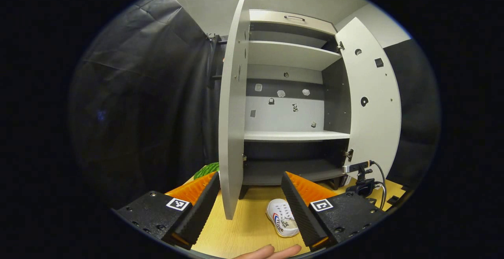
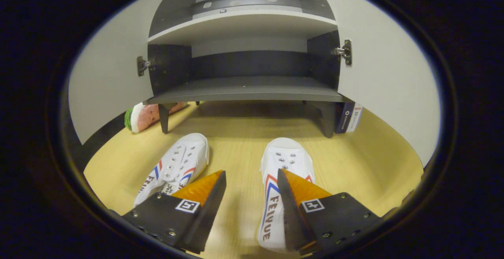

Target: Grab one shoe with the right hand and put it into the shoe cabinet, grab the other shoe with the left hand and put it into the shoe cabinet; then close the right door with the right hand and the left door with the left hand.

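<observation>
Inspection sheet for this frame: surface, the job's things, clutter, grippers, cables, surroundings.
Surface: light wooden floor, bare between the shoes.
Job's things: shoe cabinet with both doors open, shelves empty; left shoe and right shoe lie on the floor in front, toes toward it.
Clutter: watermelon-slice toy by the cabinet's leg; small box under its other side.
Grippers: right gripper open, low, one finger over the right shoe; left gripper open, farther back.
Cables: black cable on a small mounted device beside the open door.
Surroundings: black cloth wall.
</observation>
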{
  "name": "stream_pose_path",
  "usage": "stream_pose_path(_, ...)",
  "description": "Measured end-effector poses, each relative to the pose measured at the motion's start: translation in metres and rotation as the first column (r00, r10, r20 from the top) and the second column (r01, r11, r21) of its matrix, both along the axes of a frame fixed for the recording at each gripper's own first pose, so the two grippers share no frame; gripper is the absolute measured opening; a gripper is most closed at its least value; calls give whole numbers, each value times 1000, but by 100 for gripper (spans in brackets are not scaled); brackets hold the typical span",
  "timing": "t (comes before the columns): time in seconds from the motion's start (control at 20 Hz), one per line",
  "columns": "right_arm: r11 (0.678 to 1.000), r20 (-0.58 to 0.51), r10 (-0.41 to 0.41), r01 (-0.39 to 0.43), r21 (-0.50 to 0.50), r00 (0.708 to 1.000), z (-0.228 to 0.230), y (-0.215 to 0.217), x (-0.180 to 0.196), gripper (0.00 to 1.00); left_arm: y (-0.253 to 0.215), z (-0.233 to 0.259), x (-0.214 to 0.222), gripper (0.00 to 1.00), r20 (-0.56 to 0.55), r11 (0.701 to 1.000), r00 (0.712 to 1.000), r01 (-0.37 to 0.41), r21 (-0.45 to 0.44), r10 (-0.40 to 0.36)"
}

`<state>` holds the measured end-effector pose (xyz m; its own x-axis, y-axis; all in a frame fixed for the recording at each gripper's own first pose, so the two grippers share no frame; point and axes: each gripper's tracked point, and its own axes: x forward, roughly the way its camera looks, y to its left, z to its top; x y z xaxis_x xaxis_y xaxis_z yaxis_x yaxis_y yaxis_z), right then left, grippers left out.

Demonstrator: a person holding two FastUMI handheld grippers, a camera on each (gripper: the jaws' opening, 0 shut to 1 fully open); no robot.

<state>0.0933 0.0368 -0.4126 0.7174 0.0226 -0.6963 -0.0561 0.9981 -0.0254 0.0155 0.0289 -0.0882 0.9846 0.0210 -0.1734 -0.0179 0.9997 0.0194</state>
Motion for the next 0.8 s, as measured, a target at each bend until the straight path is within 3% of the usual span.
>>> stream_pose_path(0.15, 1000, 4, -13, 14, -21, 1000, 0, -2, -3, 79, -1, -4, -1, 96, -11, 1000, 1000, 3, -1, -3)
stream_pose_path(0.3, 990, -30, -46, 42, -135, 998, -6, -19, -22, 79, -3, -6, -1, 96, -12, 1000, 1000, 12, 8, -12)
stream_pose_path(0.4, 993, -63, -39, 31, -117, 997, -16, -13, -32, 74, -5, -6, -1, 92, -10, 1000, 1000, 16, 4, -16)
stream_pose_path(0.5, 991, -72, -76, 68, -116, 995, -23, -20, -26, 72, -7, -10, 0, 96, -18, 1000, 1000, 21, 2, -21)
stream_pose_path(0.55, 988, -65, -117, 110, -104, 991, -19, -25, -23, 66, -10, -12, 0, 96, -24, 1000, 999, 27, -1, -27)
stream_pose_path(0.6, 986, -55, -156, 152, -68, 986, -17, -28, -18, 46, -11, -13, -1, 96, -28, 1000, 999, 31, -3, -31)
stream_pose_path(0.65, 984, -48, -178, 177, -18, 983, -23, -30, -9, 38, -11, -14, -1, 96, -28, 999, 999, 32, -2, -32)
stream_pose_path(0.7, 983, -44, -176, 178, 39, 983, -27, -26, 1, 22, -12, -14, -1, 96, -29, 1000, 999, 31, 1, -31)
stream_pose_path(0.75, 976, -88, -186, 195, 98, 979, -31, -23, 4, 22, -13, -15, -1, 96, -30, 999, 999, 34, 5, -34)
stream_pose_path(0.8, 971, -79, -192, 201, 130, 978, -29, -22, 7, 6, -16, -16, -2, 96, -29, 999, 999, 41, 8, -41)
